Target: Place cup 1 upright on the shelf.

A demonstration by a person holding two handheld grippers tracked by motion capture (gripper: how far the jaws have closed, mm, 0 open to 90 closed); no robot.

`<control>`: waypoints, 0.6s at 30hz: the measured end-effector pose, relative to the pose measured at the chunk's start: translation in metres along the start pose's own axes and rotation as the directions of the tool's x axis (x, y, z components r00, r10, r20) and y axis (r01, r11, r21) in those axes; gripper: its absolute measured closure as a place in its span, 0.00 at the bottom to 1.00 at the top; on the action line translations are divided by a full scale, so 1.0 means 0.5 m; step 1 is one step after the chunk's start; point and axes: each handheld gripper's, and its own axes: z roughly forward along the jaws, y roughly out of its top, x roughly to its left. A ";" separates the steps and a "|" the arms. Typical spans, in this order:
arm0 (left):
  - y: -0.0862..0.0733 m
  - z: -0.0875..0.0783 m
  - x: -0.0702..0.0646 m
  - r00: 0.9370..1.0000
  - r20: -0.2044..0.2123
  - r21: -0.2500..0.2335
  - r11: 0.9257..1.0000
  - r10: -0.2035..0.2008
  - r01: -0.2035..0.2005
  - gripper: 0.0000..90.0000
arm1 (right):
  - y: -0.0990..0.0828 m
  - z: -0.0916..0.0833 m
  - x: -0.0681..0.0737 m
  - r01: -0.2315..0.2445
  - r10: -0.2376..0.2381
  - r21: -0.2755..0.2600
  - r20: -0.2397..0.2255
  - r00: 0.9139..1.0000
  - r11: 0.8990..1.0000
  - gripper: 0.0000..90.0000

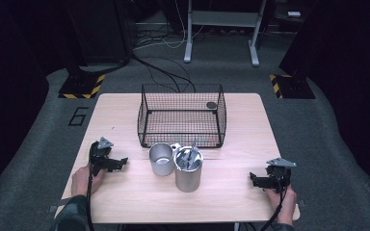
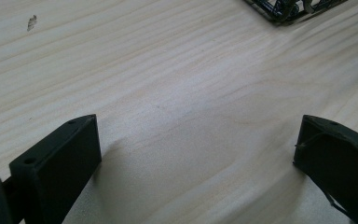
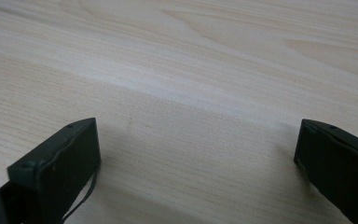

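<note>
Two metal cups stand at the table's middle: a shorter empty one (image 1: 161, 159) and, touching its right side, a taller one (image 1: 188, 169) holding metal utensils. Behind them sits a black wire basket (image 1: 181, 115) with a small dark round object (image 1: 211, 105) at its back right corner. My left gripper (image 1: 120, 162) rests on the table left of the cups, held by a hand; in the left gripper view its jaws stand wide apart over bare wood, gripper (image 2: 198, 154) open. My right gripper (image 1: 254, 180) rests near the right front edge, also open (image 3: 198, 154) and empty.
The wooden table (image 1: 125, 202) has bare room in front of the cups and along both sides. The basket's corner (image 2: 289, 11) shows at the top of the left gripper view. On the floor beyond are cables, stand bases and a metal frame (image 1: 221, 29).
</note>
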 end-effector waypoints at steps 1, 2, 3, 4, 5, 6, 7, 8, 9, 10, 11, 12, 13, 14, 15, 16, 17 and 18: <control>0.000 0.000 0.000 1.000 0.001 0.000 1.000 0.000 0.000 0.00 | 0.000 0.000 -0.001 0.008 -0.008 0.002 0.000 1.000 1.000 0.00; 0.000 0.000 0.000 1.000 0.001 0.000 1.000 0.002 -0.002 0.00 | 0.000 0.000 -0.001 0.006 -0.006 0.002 0.000 1.000 1.000 0.00; 0.000 0.000 0.000 1.000 0.001 0.000 1.000 0.002 -0.002 0.00 | 0.000 0.000 -0.001 0.006 -0.006 0.002 0.000 1.000 1.000 0.00; 0.000 0.000 0.000 1.000 0.002 0.002 1.000 0.001 -0.001 0.00 | 0.000 0.000 -0.001 0.006 -0.006 0.000 0.000 1.000 1.000 0.00; 0.000 0.000 0.000 1.000 0.002 0.001 1.000 0.002 -0.002 0.00 | 0.000 0.000 -0.001 0.006 -0.006 0.000 0.000 1.000 1.000 0.00; 0.000 0.000 0.000 1.000 0.002 0.001 1.000 0.002 -0.002 0.00 | 0.000 0.000 -0.001 0.010 -0.010 0.002 -0.001 1.000 1.000 0.00; 0.001 -0.001 0.001 1.000 0.003 0.004 1.000 0.007 -0.007 0.00 | 0.000 0.000 -0.001 0.010 -0.010 0.002 -0.001 1.000 1.000 0.00; 0.001 -0.001 0.001 1.000 0.003 0.004 1.000 0.007 -0.007 0.00 | 0.000 0.000 -0.001 0.010 -0.010 0.002 -0.001 1.000 1.000 0.00; 0.000 0.001 0.000 1.000 -0.007 -0.010 1.000 0.011 -0.011 0.00 | 0.000 0.000 -0.001 0.010 -0.010 0.002 -0.001 1.000 1.000 0.00; 0.000 0.001 0.000 1.000 -0.007 -0.010 1.000 0.011 -0.011 0.00 | 0.000 0.001 0.000 0.000 0.000 -0.004 0.000 1.000 1.000 0.00; 0.000 0.000 0.000 1.000 -0.007 -0.007 1.000 0.014 -0.014 0.00 | 0.000 0.001 0.001 -0.002 0.002 -0.005 0.000 1.000 1.000 0.00; 0.000 0.000 0.000 1.000 -0.007 -0.008 1.000 0.012 -0.012 0.00 | 0.001 0.001 0.001 -0.001 0.001 -0.002 -0.003 1.000 1.000 0.00; 0.001 -0.001 0.001 1.000 -0.002 0.002 1.000 0.017 -0.017 0.00 | 0.001 0.001 0.001 -0.001 0.001 -0.002 -0.003 1.000 1.000 0.00; 0.001 -0.001 0.000 1.000 -0.002 0.000 1.000 0.016 -0.016 0.00 | 0.001 0.001 0.001 0.000 0.000 -0.002 -0.004 1.000 1.000 0.00; 0.001 -0.001 0.000 1.000 -0.002 0.000 1.000 0.016 -0.016 0.00 | 0.001 0.001 0.001 0.000 0.000 -0.002 -0.003 1.000 1.000 0.00; 0.000 0.000 0.000 1.000 -0.007 -0.004 1.000 0.013 -0.013 0.00 | 0.001 0.001 0.001 0.000 0.000 -0.002 -0.003 1.000 1.000 0.00; 0.000 0.000 0.000 1.000 -0.006 -0.003 1.000 0.013 -0.013 0.00 | 0.001 0.001 0.000 0.007 -0.007 0.000 -0.002 1.000 1.000 0.00; 0.000 0.000 0.000 1.000 -0.006 -0.003 1.000 0.013 -0.013 0.00 | 0.001 0.001 0.000 0.007 -0.007 0.000 -0.002 1.000 1.000 0.00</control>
